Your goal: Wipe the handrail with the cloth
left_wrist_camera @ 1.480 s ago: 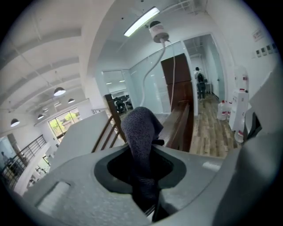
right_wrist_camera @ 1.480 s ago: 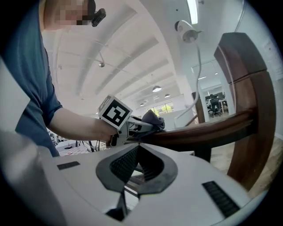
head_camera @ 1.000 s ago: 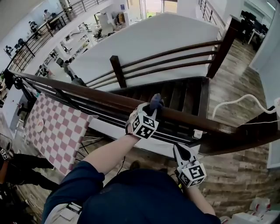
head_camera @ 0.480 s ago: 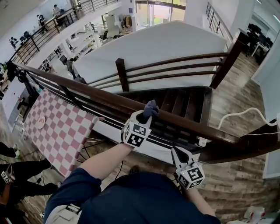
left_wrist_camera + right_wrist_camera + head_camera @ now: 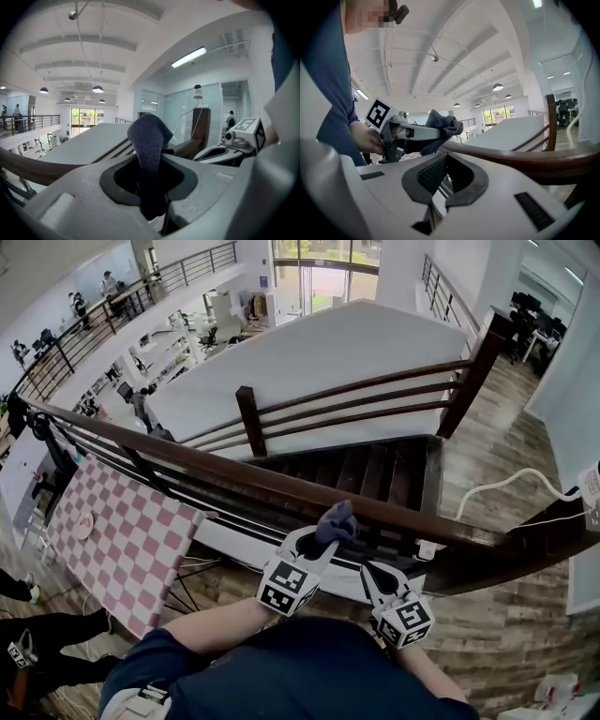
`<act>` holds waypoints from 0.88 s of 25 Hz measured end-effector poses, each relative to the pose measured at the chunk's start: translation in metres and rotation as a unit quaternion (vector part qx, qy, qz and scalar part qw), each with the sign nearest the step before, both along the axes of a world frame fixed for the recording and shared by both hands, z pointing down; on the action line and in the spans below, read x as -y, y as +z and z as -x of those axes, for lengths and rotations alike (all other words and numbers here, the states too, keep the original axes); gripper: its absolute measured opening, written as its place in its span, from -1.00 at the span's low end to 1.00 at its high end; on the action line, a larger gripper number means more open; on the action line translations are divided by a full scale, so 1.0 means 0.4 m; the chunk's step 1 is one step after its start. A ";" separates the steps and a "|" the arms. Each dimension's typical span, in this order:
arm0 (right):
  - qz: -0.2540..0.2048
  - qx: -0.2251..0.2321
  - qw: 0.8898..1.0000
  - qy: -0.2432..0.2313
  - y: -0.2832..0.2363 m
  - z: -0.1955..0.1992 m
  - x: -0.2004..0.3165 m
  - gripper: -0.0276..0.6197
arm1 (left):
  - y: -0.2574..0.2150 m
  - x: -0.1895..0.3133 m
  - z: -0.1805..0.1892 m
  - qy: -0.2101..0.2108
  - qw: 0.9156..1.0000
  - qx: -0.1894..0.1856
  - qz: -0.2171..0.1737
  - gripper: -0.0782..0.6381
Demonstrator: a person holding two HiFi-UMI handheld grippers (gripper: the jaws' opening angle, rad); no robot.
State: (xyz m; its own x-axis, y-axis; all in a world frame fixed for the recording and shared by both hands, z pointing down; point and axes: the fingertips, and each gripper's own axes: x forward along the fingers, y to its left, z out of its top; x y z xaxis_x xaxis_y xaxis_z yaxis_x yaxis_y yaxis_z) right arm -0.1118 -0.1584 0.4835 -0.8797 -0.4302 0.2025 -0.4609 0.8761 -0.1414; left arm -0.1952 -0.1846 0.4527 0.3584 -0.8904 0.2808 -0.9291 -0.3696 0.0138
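Note:
The dark brown wooden handrail [image 5: 187, 451] runs from the upper left to the lower right across the head view. A dark grey cloth [image 5: 337, 519] is bunched on the rail's near top edge, and my left gripper [image 5: 328, 532] is shut on it. In the left gripper view the cloth [image 5: 149, 140] stands up between the jaws, with the rail [image 5: 28, 166] behind. My right gripper [image 5: 372, 570] is shut and holds nothing, just below the rail to the right of the left one. In the right gripper view the rail [image 5: 511, 157] passes close above that gripper [image 5: 440, 180], with the cloth [image 5: 443, 124] beyond.
Beyond the rail a dark staircase [image 5: 375, 465] drops away, with a second railing and post [image 5: 249, 418] behind it. A pink and white checked table [image 5: 122, 531] stands on the floor below at left. A white cable [image 5: 506, 479] hangs over the rail at right.
My left gripper with the cloth has slid to the right along the rail and drawn closer to my body. The right gripper has stayed below the rail.

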 end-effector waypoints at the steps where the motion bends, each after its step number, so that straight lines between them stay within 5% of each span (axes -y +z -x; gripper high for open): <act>1: -0.001 -0.001 1.000 0.000 0.000 -0.001 -0.002 -0.88 | 0.000 -0.012 -0.014 0.006 1.000 -0.007 -0.004 -0.53; 9: -0.004 -0.009 1.000 0.002 0.002 -0.009 -0.025 -0.88 | 0.028 -0.091 -0.084 0.049 0.997 -0.059 -0.016 -0.53; 22: -0.013 -0.009 1.000 0.004 0.001 -0.015 -0.053 -0.88 | 0.020 -0.103 -0.120 0.081 0.995 -0.056 -0.028 -0.53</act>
State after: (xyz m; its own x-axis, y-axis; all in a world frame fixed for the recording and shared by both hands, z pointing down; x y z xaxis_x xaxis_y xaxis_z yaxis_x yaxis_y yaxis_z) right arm -0.1059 -0.1374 0.4841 -0.8725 -0.4423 0.2077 -0.4702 0.8756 -0.1106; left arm -0.1472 -0.1433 0.4608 0.5240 -0.8319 0.1826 -0.8515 -0.5169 0.0885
